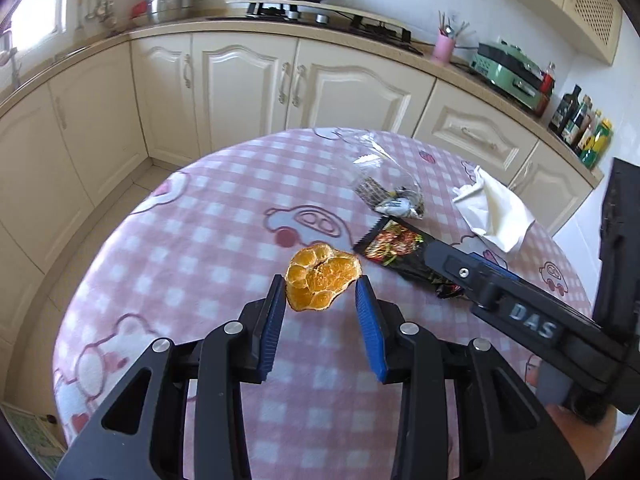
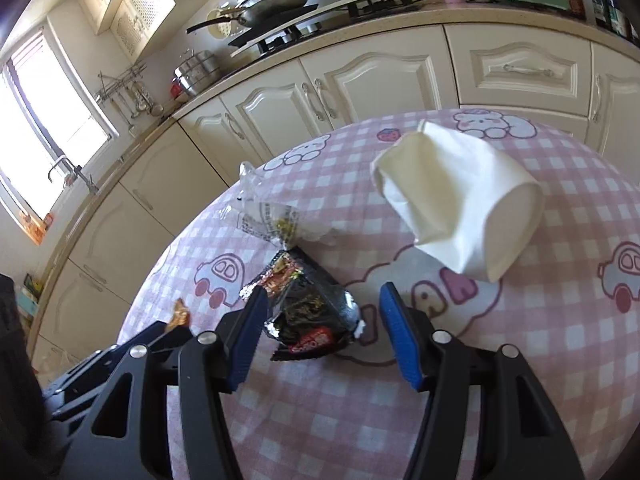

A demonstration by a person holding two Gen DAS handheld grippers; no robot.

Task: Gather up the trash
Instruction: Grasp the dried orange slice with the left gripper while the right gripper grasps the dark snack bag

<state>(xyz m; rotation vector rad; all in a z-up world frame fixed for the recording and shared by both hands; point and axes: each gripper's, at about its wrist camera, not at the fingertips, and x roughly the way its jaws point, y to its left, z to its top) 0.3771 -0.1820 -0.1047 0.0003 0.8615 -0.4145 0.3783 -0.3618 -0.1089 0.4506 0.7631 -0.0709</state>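
An orange peel (image 1: 322, 280) lies on the pink checked tablecloth (image 1: 208, 240). My left gripper (image 1: 320, 286) is open, and its blue fingertips stand at the peel's two edges. A black snack wrapper (image 2: 312, 312) lies crumpled between the fingers of my open right gripper (image 2: 323, 294), near the left pad and with a gap to the right pad. In the left wrist view the same wrapper (image 1: 394, 246) shows under the right gripper (image 1: 434, 256). A clear plastic bag (image 2: 272, 216) and a white tissue (image 2: 456, 200) lie further back.
The round table's edge (image 1: 132, 216) drops to a tiled floor on the left. Cream cabinets (image 1: 240, 80) and a counter with a stove, pan and pots run behind. Bottles (image 1: 584, 128) stand at the right. A black upright object (image 1: 620, 240) rises beside the table.
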